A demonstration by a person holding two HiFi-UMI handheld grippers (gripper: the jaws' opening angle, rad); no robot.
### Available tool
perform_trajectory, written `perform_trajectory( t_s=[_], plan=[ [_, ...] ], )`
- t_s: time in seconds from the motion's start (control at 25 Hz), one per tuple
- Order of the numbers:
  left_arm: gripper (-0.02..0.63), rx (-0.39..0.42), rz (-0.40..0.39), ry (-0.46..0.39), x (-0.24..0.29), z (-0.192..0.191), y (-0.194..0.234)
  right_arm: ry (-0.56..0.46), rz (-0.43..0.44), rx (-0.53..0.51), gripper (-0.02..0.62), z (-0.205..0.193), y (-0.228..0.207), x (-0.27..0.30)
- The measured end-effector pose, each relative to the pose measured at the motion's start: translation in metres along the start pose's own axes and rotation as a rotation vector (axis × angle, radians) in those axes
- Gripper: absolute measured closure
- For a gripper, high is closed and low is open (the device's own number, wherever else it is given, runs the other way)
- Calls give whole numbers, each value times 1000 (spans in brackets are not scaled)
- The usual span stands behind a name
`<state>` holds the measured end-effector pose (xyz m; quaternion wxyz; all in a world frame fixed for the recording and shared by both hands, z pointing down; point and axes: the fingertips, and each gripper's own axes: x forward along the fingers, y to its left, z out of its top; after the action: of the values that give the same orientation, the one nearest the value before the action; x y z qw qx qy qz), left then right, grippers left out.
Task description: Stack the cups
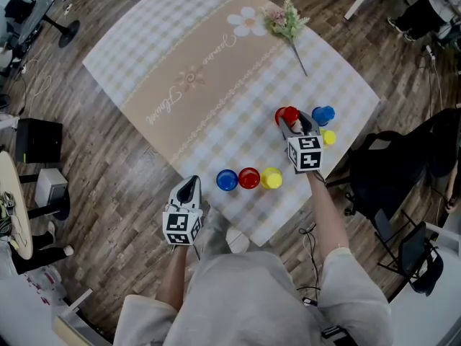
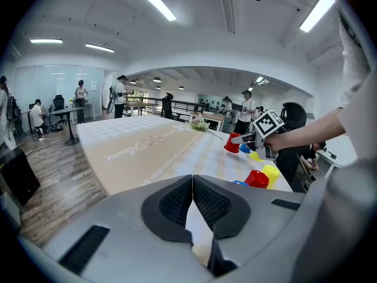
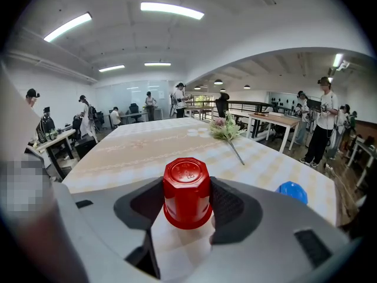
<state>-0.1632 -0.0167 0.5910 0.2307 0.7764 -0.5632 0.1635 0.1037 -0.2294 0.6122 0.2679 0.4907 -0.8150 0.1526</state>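
My right gripper (image 1: 297,125) has its fingers clamped on the walls of an upturned red plastic cup (image 3: 187,192). They sit about halfway up, which I judge leaves the rim free to drop over another cup. I cannot tell whether the rim has left the checked beige-and-white tablecloth (image 1: 166,63).

From that held cup, an upturned blue plastic cup (image 1: 323,114) stands at 3 o'clock. A small yellow plastic cup (image 1: 328,138) stands at 4 o'clock, just beside my gripper.

At 7 o'clock, near the table's edge, three more cups stand mouth down in a tight row. These are a second blue cup (image 1: 227,180), a second red cup (image 1: 248,178) and a second yellow cup (image 1: 271,178). Mouth down, each cup should take another one over it.

My left gripper (image 2: 192,196) hangs at the near table edge, at 9 o'clock from that row. Its fingers are pressed together with nothing between them, and I judge it is parked clear of the work.

That makes six cups: two red, two blue and two yellow. One green-and-pink flower sprig (image 1: 287,21) lies at 12 o'clock, well apart.
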Motion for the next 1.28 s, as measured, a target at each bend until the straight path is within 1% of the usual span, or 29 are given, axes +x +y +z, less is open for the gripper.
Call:
perform_trajectory(
  t_s=[0.48,0.8,1.08,1.28],
  plan=[
    [592,12,-33,-19,0,-2,-18,-5,37,2,361,-12,33,-70],
    [592,9,-42,-25,-5,-7,-25,-19,49,-26,361,-15,53,-112],
    [592,5,-46,-33,-3,-5,-29,-18,71,-28,361,-23,75,-138],
    [592,8,-49,-38,-8,-7,-29,-16,81,-55,361,-27,94,-154]
  ],
)
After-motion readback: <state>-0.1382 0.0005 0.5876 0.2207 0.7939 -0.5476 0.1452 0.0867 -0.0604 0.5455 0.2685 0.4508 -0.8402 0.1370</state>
